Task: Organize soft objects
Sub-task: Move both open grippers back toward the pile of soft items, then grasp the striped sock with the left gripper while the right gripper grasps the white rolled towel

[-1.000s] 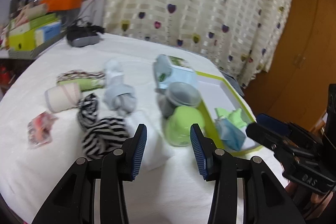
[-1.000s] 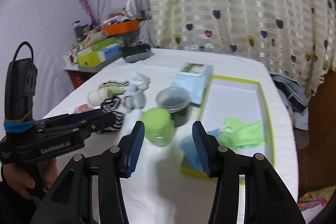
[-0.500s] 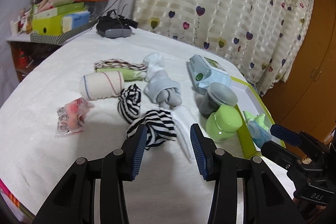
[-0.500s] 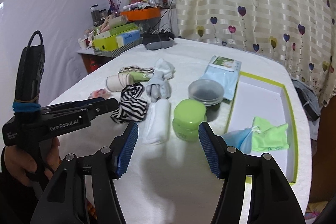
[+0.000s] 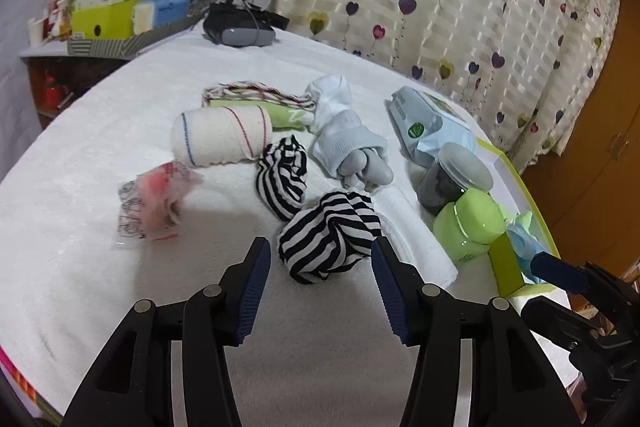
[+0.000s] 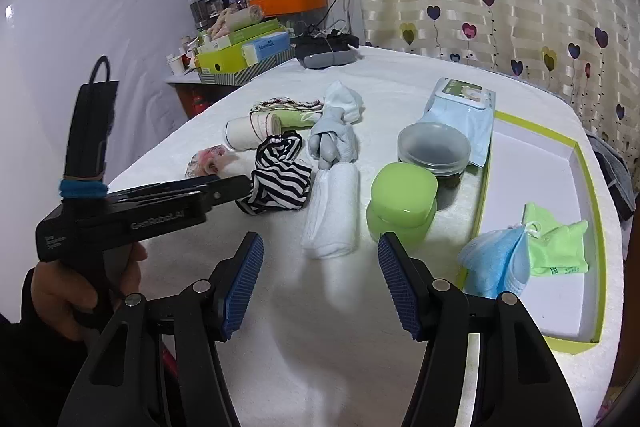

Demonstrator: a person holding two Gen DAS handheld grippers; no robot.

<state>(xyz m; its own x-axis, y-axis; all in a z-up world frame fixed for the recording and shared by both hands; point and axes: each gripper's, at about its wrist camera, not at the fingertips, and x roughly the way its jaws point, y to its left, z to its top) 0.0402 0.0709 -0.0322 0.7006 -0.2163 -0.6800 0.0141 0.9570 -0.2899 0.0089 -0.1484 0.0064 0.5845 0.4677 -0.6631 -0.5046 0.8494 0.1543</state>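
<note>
Where tongs (image 5: 320, 281) gape, knotted striped cloth (image 5: 328, 239)

I see striped sock (image 5: 326, 239) soft knit; towel roll (image 6: 332, 213) fluffy terry; green jar (image 6: 402, 205) glossy plastic; tablecloth (image 5: 80, 239) nubby, matt.

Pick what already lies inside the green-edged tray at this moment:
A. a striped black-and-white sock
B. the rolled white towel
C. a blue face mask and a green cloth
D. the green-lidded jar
C: in the right wrist view the blue face mask and green cloth lie in the tray; the rest sits outside on the white cover.
</note>
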